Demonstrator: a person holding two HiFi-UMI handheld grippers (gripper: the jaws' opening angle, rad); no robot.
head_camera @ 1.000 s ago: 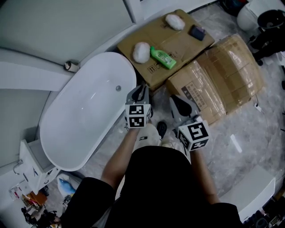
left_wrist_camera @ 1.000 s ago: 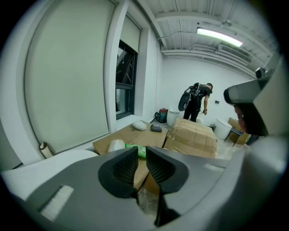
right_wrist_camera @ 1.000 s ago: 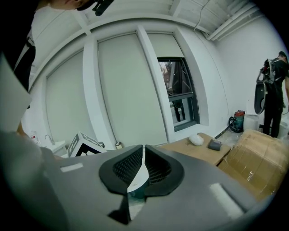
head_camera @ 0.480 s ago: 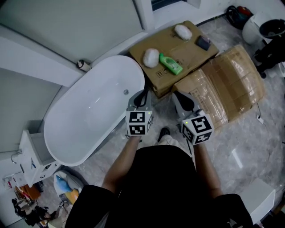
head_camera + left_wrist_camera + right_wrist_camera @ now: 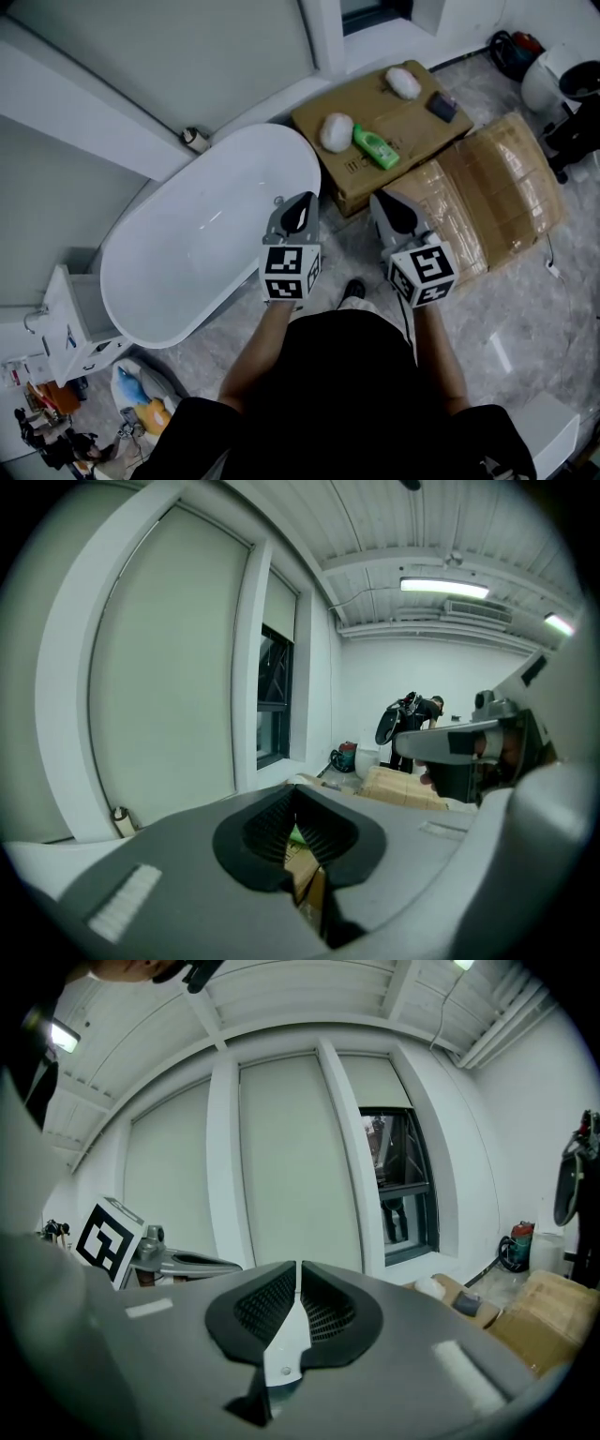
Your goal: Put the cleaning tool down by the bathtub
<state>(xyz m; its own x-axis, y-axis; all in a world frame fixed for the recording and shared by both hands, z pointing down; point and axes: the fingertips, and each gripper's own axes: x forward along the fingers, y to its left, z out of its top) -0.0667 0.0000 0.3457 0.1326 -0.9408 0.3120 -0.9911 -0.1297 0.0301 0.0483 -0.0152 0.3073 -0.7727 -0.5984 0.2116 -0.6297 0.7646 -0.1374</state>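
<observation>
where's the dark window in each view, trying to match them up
Head view: dark window at the top edge, right of centre.
Left gripper view: left of centre, at mid height.
Right gripper view: right of centre, at mid height.
Shared landmark: the cardboard boxes on the floor near it, in all three views.

The grey marbled floor [image 5: 511, 323] carries a white bathtub [image 5: 202, 248]; just beside its end sits a flat cardboard box [image 5: 412, 124], a taped box [image 5: 497, 202] beyond.

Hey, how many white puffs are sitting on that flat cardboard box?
2 white puffs: one beside the green bottle, nearest the bathtub; the other at the cardboard box's far edge. None seems hidden.
</observation>
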